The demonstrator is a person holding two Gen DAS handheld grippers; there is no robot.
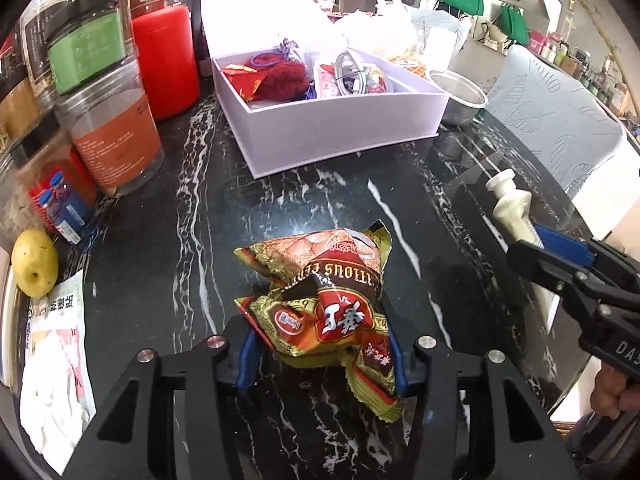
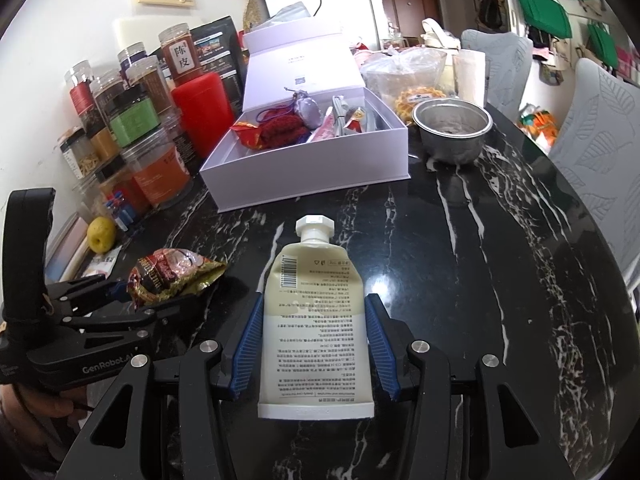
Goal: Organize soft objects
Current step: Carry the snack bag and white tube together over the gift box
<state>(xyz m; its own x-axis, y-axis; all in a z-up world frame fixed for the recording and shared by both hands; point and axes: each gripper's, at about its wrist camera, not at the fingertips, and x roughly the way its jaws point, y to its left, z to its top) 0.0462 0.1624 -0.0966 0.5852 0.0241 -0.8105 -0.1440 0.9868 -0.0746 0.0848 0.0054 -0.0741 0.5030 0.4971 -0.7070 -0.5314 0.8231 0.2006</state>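
A crumpled red-and-gold snack packet (image 1: 320, 280) lies on the black marble table (image 1: 168, 272), squeezed between the blue pads (image 1: 246, 356) of my left gripper (image 1: 324, 344), which is shut on it. My right gripper (image 2: 316, 320) is shut on a cream-coloured squeeze tube (image 2: 316, 320) with a white cap, its pads (image 2: 378, 340) pressing both sides. In the right wrist view the left gripper (image 2: 120, 292) and the packet (image 2: 172, 276) sit at the left. An open white box (image 1: 344, 128) with soft items inside stands farther back.
Jars and a red canister (image 1: 168, 60) crowd the left edge, with a yellow pear (image 1: 34, 262) and papers (image 1: 56, 344) nearer. A steel bowl (image 2: 452, 128) and plastic bags stand right of the box (image 2: 312, 176). Pale chairs (image 2: 596, 152) ring the table's right side.
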